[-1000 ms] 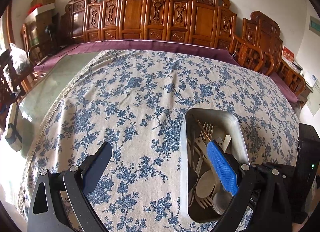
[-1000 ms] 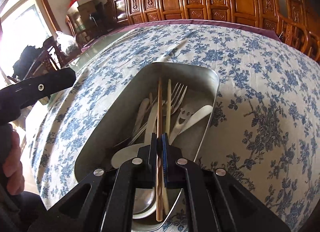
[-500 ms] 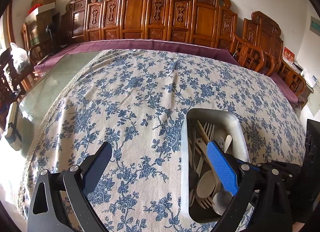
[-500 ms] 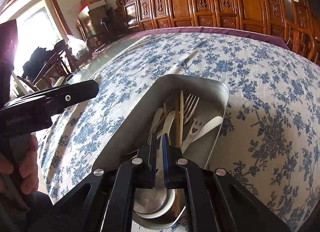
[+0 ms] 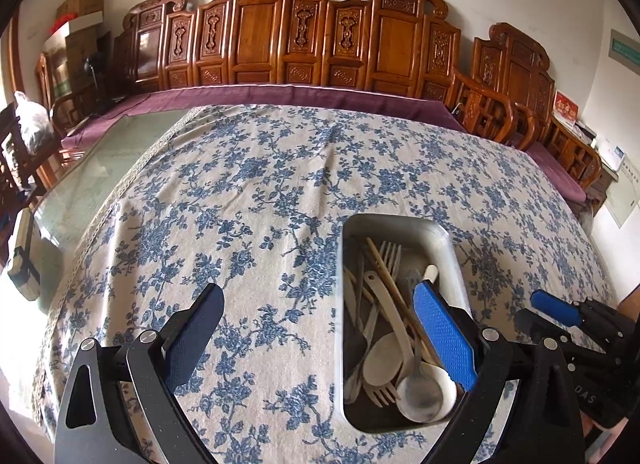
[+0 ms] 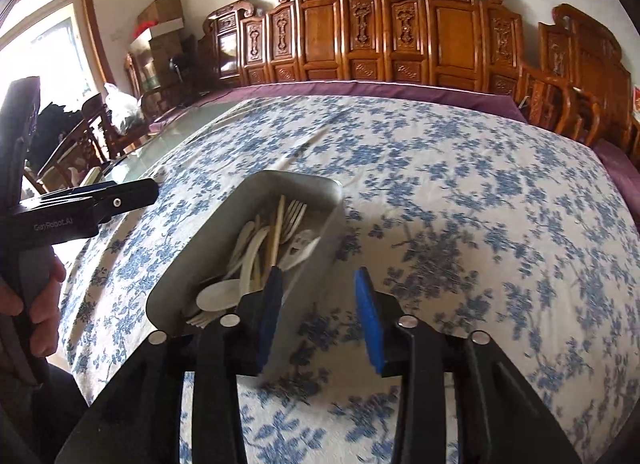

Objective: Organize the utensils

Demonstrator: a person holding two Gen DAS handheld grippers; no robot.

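A metal tray (image 5: 400, 219) (image 6: 248, 207) on the blue-flowered tablecloth holds wooden chopsticks (image 5: 384, 268) (image 6: 276, 232), forks (image 5: 390, 254), a white spoon (image 5: 384, 356) and a metal spoon (image 5: 420, 388). My left gripper (image 5: 320, 334) is wide open low over the cloth, its right finger (image 5: 444, 340) above the tray's near end, nothing between the fingers. My right gripper (image 6: 320, 308) hangs off the tray's near right corner with its jaws opening and only cloth between them. One of its blue pads (image 5: 556, 310) shows at the right in the left wrist view.
Carved wooden chairs (image 5: 256, 31) line the far side behind a purple cloth edge (image 5: 280, 93). Bare glass tabletop (image 5: 104, 167) lies left of the tablecloth, with a small box (image 5: 24, 264) at its near edge. A hand (image 6: 40, 304) holds the left gripper's handle.
My right gripper let go of the chopsticks, drew back and up to the right of the tray, and its jaws spread apart. The chopsticks now lie in the tray. The left gripper stayed put.
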